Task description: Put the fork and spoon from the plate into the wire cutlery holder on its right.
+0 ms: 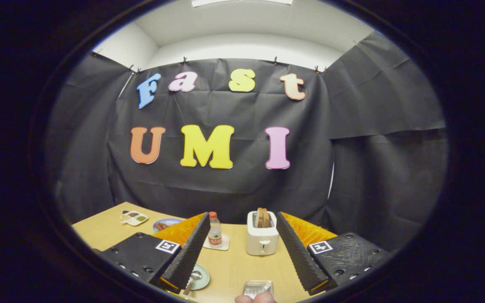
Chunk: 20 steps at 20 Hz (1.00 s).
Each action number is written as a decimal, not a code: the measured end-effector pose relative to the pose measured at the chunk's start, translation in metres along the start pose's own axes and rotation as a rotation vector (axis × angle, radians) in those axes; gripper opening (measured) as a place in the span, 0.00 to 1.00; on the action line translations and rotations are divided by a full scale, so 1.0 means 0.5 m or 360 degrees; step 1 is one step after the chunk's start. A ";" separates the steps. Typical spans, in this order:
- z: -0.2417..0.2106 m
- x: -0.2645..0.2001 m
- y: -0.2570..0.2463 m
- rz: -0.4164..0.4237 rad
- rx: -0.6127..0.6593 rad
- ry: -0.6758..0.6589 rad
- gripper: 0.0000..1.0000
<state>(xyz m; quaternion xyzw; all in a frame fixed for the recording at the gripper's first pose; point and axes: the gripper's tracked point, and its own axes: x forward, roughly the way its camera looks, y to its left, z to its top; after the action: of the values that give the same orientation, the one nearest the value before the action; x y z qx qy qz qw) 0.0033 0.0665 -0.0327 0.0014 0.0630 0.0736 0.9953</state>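
- Far left, at the back of the wooden table (234, 269): a small tray (133, 218) of food, with a blue plate (164, 224) of what looks like sausage just right of it.
- Lower left: the green plate (201, 278) lies under the left finger's tip, a spoon (193, 279) resting on it; the fork is likely hidden beneath the finger, though this cannot be confirmed.
- Centre: a bottle (214, 230) on a coaster and a white toaster (262, 235) holding bread stand beyond the fingers.
- Lower centre: the wire holder (258, 288) sits between the fingertips, right of the plate, a person's fingertips (254, 298) at its near edge.
- The claw (242, 275) hangs wide apart, gripping and touching nothing.
- Risk: a descent onto the plate could tip it by the rim or knock the spoon off; a wide swing right might clip the light holder.
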 end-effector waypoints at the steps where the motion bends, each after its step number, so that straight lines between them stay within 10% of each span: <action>1: -0.028 0.003 0.013 0.0012 -0.0010 0.0057 0.95; 20: -0.534 0.051 0.259 0.0198 -0.0125 0.1009 0.96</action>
<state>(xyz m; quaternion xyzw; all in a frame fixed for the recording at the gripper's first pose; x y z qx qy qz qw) -0.0242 0.1963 -0.2994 -0.0563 0.3668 0.1334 0.9190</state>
